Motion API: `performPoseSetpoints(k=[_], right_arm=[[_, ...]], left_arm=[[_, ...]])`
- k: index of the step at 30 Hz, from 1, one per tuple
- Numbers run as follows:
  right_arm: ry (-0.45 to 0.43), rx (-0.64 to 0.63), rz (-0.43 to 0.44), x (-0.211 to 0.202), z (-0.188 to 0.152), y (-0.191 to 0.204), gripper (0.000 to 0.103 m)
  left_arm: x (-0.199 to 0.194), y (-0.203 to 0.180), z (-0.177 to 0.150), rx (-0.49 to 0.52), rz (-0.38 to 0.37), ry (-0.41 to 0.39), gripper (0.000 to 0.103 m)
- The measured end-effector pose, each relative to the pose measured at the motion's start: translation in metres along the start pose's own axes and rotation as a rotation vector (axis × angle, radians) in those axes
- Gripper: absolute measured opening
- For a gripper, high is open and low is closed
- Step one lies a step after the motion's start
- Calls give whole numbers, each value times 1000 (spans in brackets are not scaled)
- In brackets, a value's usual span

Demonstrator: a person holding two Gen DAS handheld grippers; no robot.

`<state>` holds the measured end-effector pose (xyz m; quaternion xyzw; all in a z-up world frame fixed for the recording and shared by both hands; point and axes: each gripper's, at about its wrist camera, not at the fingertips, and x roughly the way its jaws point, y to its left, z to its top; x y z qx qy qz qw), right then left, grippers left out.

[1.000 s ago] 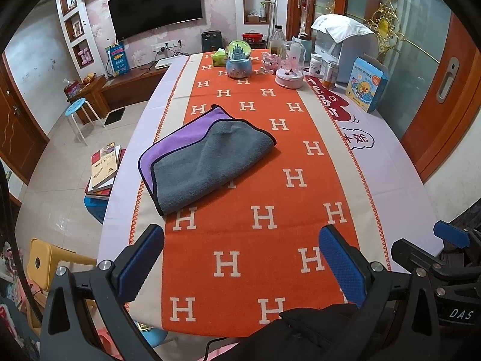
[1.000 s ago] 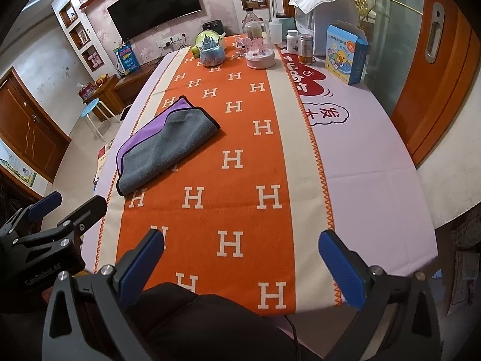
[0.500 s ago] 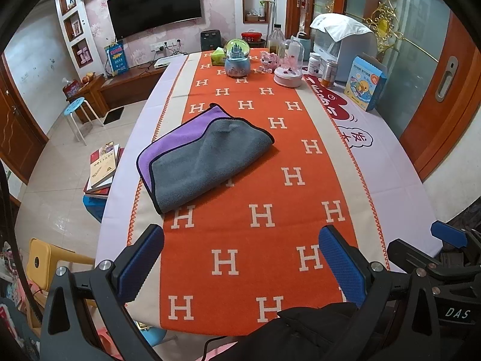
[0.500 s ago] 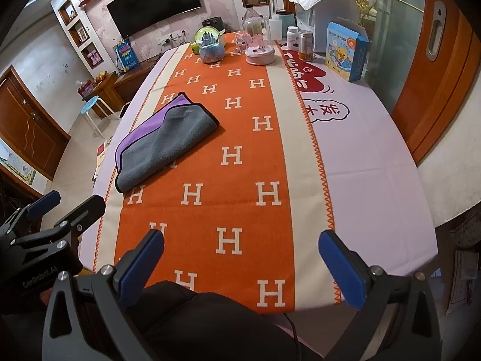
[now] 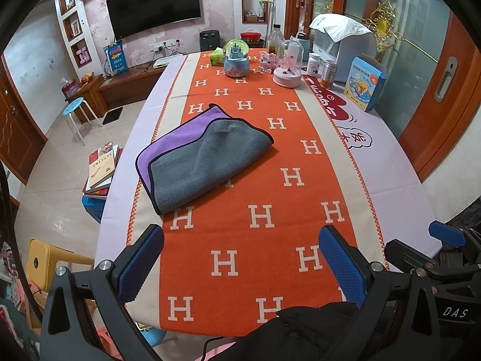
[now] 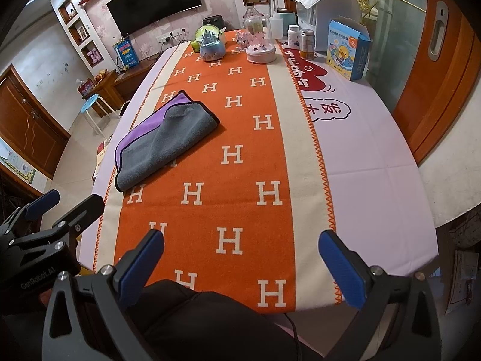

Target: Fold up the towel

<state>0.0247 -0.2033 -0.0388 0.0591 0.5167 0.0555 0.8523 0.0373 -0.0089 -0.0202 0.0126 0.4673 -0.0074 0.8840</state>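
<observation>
A grey and purple towel [image 5: 207, 158] lies folded over on the left part of the orange H-patterned table runner [image 5: 258, 216]; it also shows in the right wrist view [image 6: 163, 141]. My left gripper [image 5: 240, 258] is open and empty, held at the table's near edge, well short of the towel. My right gripper [image 6: 240, 261] is open and empty, also at the near edge, to the right of the left one. The left gripper shows at the lower left of the right wrist view [image 6: 64, 207].
Snow globe [image 5: 236, 58], glass dome [image 5: 288, 66], bottles [image 5: 327, 70] and a blue box [image 5: 365, 82] stand at the table's far end. A white appliance [image 5: 342, 45] is behind them. Books [image 5: 102, 165] and stools sit on the floor to the left.
Both grippers have drifted slightly back and up; the towel appears a little farther away. The towel itself has not moved.
</observation>
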Motion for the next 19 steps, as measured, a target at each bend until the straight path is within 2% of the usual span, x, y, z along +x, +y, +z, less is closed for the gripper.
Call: performPoseSetpoints(k=[19], right_arm=[[4,-2,2,1,-2,2,103]], left_arm=[[-1,-4,0,4,-6,-2,102]])
